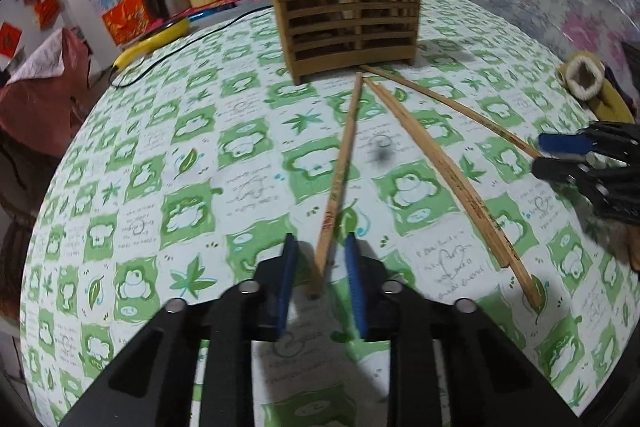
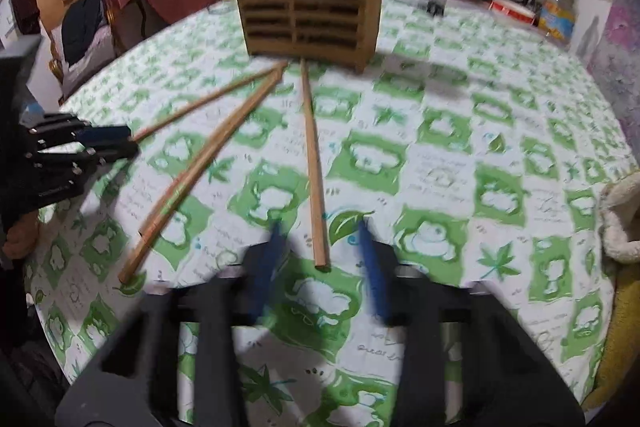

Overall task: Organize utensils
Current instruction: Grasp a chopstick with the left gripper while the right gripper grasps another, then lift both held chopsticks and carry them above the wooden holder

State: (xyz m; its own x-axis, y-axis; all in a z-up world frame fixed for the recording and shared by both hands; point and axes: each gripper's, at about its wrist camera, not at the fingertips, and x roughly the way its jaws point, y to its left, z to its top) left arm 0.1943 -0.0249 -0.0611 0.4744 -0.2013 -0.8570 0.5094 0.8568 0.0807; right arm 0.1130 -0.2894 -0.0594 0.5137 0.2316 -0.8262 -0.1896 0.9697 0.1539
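Note:
A slatted wooden utensil holder (image 1: 348, 15) stands at the far side of the table, with chopsticks sticking up in it; it also shows in the right wrist view (image 2: 308, 11). Several wooden chopsticks lie loose on the cloth in front of it. My left gripper (image 1: 320, 251) is open, its jaws either side of the near end of one chopstick (image 1: 340, 171). My right gripper (image 2: 320, 231) is open, its jaws either side of the near end of another chopstick (image 2: 312, 163). A pair of chopsticks (image 1: 444, 167) lies between the two grippers, also in the right wrist view (image 2: 200, 171).
The round table has a green and white patterned cloth (image 1: 192, 155). A yellow cable tool (image 1: 152, 43) and appliances stand at the far left edge. A plush slipper (image 1: 588, 83) lies at the right edge. A bottle (image 2: 558, 7) and cookers stand behind the holder.

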